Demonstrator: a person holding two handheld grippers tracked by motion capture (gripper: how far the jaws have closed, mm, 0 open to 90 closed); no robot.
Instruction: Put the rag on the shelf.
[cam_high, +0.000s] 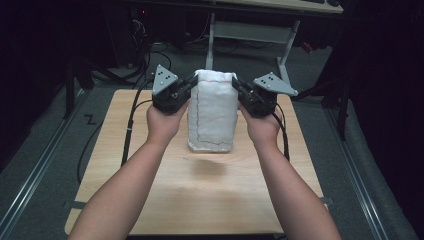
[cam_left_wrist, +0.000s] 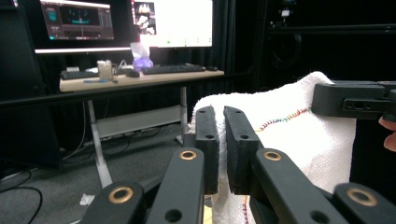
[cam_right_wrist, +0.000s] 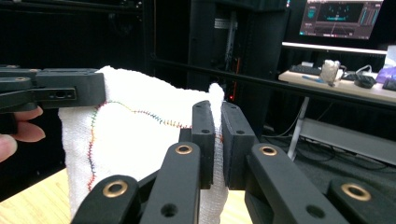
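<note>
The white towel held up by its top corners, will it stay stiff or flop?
Probably floppy: the white towel hangs limp between the left gripper and right gripper. Likely light, since pinched corners carry it. Its terry weave should resist slipping.

You have the towel (cam_high: 212, 111) hanging between your two grippers above the middle of the worktop (cam_high: 200, 200), its lower edge just off the surface. Your left gripper (cam_high: 189, 85) pinches its upper left corner, your right gripper (cam_high: 237, 86) its upper right corner. Behind the worktop stands a desk (cam_high: 260, 20) on the floor.
</note>
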